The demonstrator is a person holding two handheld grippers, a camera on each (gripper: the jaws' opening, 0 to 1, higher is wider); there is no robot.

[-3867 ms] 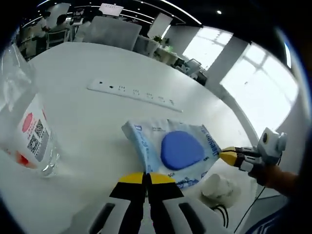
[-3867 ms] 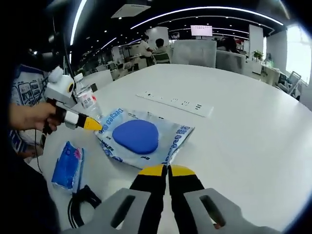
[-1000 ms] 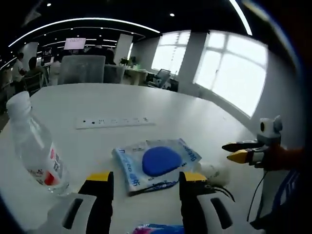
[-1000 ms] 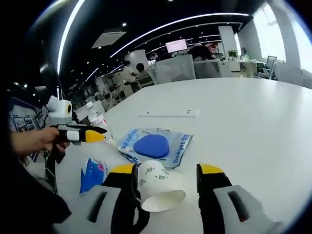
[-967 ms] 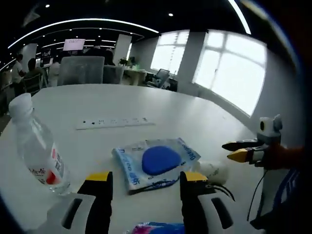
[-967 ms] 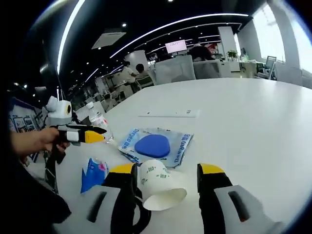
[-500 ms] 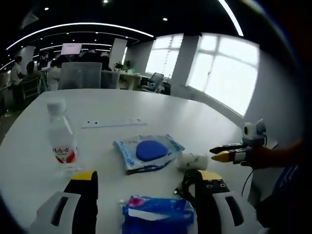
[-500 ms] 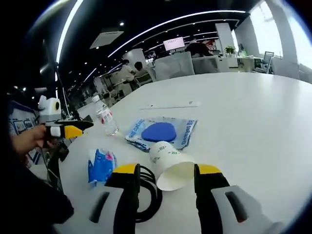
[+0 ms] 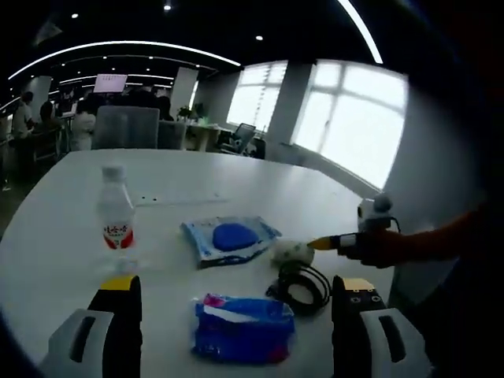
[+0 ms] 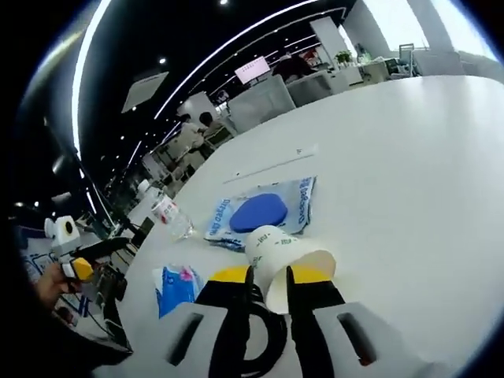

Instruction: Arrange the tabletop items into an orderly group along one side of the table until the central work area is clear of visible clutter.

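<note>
Right tool (image 10: 268, 277) clamped on the rim of a white paper cup (image 10: 287, 258) lying on its side, nothing visible inside it.
Left tool (image 9: 233, 285) spread wide over a blue tissue pack (image 9: 242, 327); clear plastic water bottle (image 9: 116, 219) upright on the white tabletop (image 9: 55, 236).

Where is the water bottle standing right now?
In the left gripper view, the water bottle stands upright on the white table, left of the wet-wipes pack with the blue lid.
</note>
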